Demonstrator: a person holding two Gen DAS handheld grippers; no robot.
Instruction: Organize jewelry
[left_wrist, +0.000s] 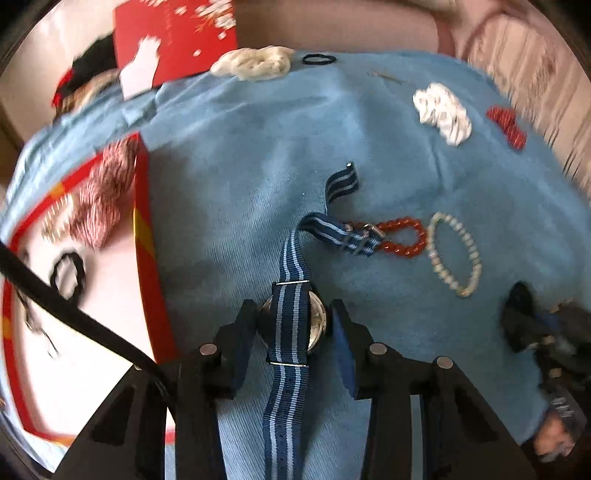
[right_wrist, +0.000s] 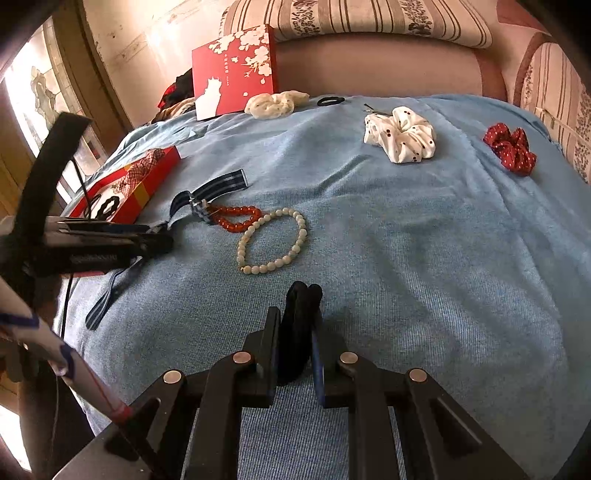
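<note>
Lying between the left gripper (left_wrist: 293, 321) fingers, striped-strap watch (left_wrist: 291, 325), grasped at its case, on blue towel (left_wrist: 240, 166).

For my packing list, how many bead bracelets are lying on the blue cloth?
2: the red bead bracelet lies against the watch strap's buckle, and the pale bead bracelet touches it on the side away from the red box. The box could hide more.

two bead bracelets (right_wrist: 272, 240), three scrunchies (right_wrist: 400, 134), one watch (left_wrist: 291, 321), two red boxes (right_wrist: 127, 182).

Blue towel (right_wrist: 406, 240), striped sofa cushions (right_wrist: 369, 18)
</note>
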